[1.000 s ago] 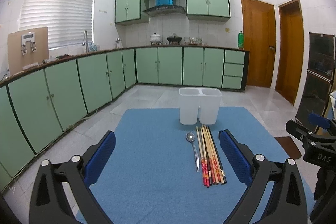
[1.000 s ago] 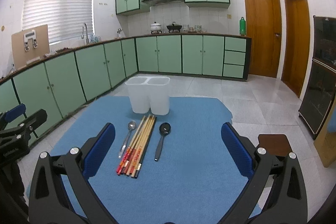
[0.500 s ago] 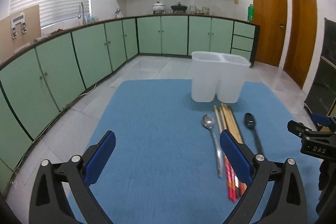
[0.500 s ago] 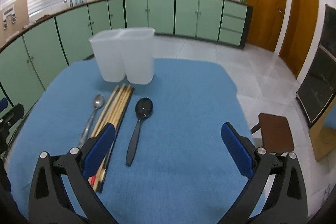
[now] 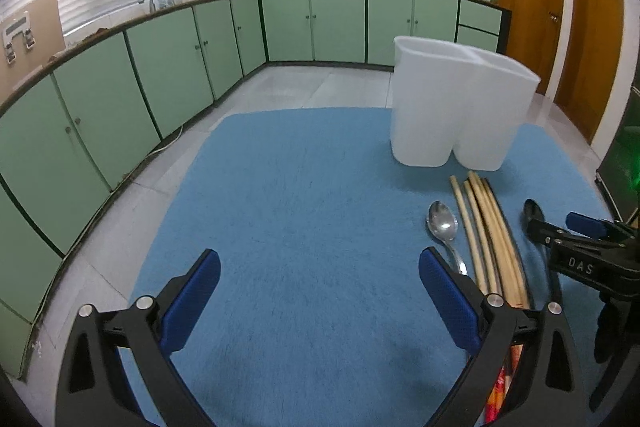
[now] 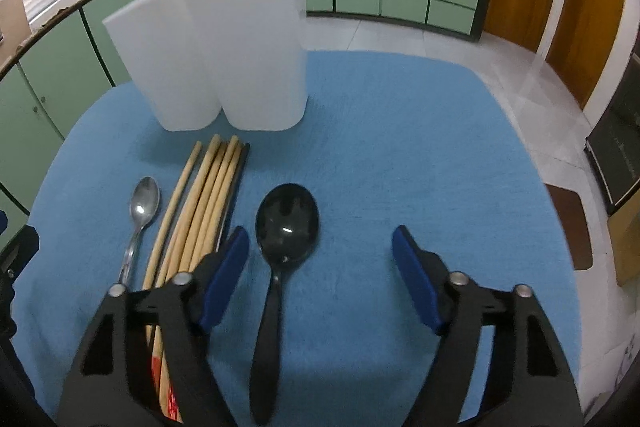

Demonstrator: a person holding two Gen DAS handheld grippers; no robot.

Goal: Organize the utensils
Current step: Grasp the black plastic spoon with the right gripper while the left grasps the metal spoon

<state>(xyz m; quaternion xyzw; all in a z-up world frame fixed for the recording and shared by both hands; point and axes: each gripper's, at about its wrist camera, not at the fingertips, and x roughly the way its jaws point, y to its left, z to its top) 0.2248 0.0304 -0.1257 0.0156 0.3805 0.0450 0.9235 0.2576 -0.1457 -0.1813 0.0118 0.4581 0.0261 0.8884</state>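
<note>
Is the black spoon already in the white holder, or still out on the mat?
Out. The black spoon lies flat on the blue mat, in front of the white holder, beside the chopsticks.

My left gripper (image 5: 320, 291) over the blue tabletop (image 5: 304, 211)

My jaws are wide apart. A shiny spoon (image 5: 444, 231), chopsticks (image 5: 490, 239) and a white holder (image 5: 456, 111) sit nearby.

Both wrist cams look fwd & down along own jaws at the tabletop (image 5: 304, 187). Left cam sits left, further back; right cam closer, low over black spoon (image 6: 286, 223). Shared: white two-compartment holder (image 5: 456, 107), chopsticks (image 6: 204, 203), metal spoon (image 5: 442, 223).
</note>
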